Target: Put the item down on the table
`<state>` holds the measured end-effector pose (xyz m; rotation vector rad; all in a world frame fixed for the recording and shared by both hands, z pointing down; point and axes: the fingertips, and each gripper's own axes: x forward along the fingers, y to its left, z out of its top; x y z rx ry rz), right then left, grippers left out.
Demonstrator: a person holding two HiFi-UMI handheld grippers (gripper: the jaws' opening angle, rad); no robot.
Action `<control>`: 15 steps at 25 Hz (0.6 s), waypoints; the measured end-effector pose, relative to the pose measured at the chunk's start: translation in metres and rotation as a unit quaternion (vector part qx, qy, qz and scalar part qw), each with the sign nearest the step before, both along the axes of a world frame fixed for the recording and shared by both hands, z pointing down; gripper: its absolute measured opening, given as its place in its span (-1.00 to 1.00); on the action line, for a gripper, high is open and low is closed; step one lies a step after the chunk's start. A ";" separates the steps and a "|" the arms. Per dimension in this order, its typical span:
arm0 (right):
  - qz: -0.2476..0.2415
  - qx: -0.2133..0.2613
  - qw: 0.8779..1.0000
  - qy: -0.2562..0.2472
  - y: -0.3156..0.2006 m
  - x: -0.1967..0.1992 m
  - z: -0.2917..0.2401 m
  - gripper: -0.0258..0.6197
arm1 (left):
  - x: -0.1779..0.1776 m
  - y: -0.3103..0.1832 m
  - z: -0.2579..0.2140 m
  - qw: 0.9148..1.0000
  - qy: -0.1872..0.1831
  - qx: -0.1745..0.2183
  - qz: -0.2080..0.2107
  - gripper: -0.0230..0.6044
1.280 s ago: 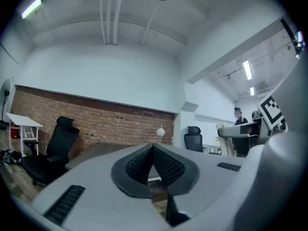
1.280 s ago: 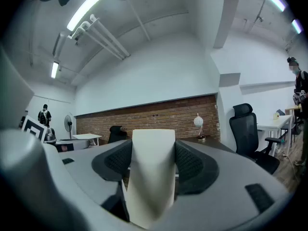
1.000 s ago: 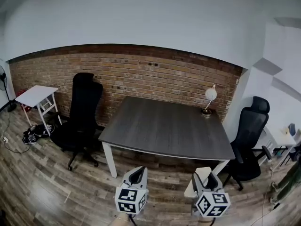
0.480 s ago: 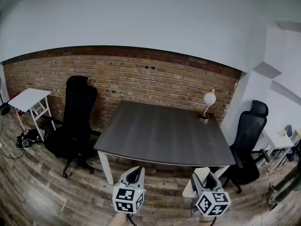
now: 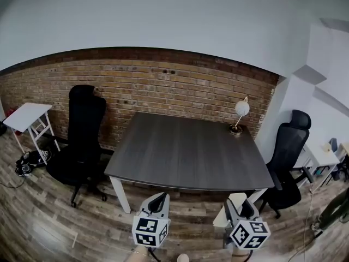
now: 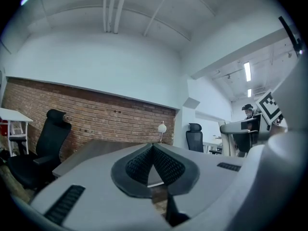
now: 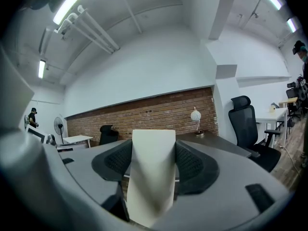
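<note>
A dark grey table (image 5: pixel 185 152) with white legs stands against a brick wall ahead of me. My right gripper (image 5: pixel 244 208) is held short of the table's near right corner and is shut on a cream flat item (image 7: pixel 153 170), whose edge (image 5: pixel 228 208) sticks out to the left of the jaws. My left gripper (image 5: pixel 158 203) hangs before the table's front edge, shut with nothing between its pads (image 6: pixel 153 166). Both grippers are off the table, over the wooden floor.
A small white-globe desk lamp (image 5: pixel 239 115) stands at the table's far right corner. A black office chair (image 5: pixel 82 141) sits left of the table, another black chair (image 5: pixel 288 157) right of it. A small white side table (image 5: pixel 27 116) is at far left.
The view has shifted a little to the right and slightly closer to the table. Both grippers keep their places low in the view, the right one still holding the cream item.
</note>
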<state>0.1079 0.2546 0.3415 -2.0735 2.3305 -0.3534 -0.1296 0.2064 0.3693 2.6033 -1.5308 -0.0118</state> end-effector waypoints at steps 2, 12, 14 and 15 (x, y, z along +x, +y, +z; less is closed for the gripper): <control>0.000 -0.001 1.000 0.000 -0.007 0.000 0.004 0.00 | -0.001 -0.008 0.002 1.000 -0.001 -0.002 -0.001 -0.88; 0.000 -0.009 1.000 0.000 -0.055 0.017 0.009 0.00 | 0.023 -0.061 0.007 1.000 -0.007 -0.012 0.004 -0.88; 0.001 -0.010 1.000 0.000 -0.065 0.024 0.010 0.00 | 0.030 -0.073 0.007 1.000 -0.005 -0.011 0.006 -0.88; 0.001 -0.011 1.000 0.001 -0.070 0.027 0.010 0.00 | 0.034 -0.078 0.007 1.000 -0.004 -0.011 0.007 -0.88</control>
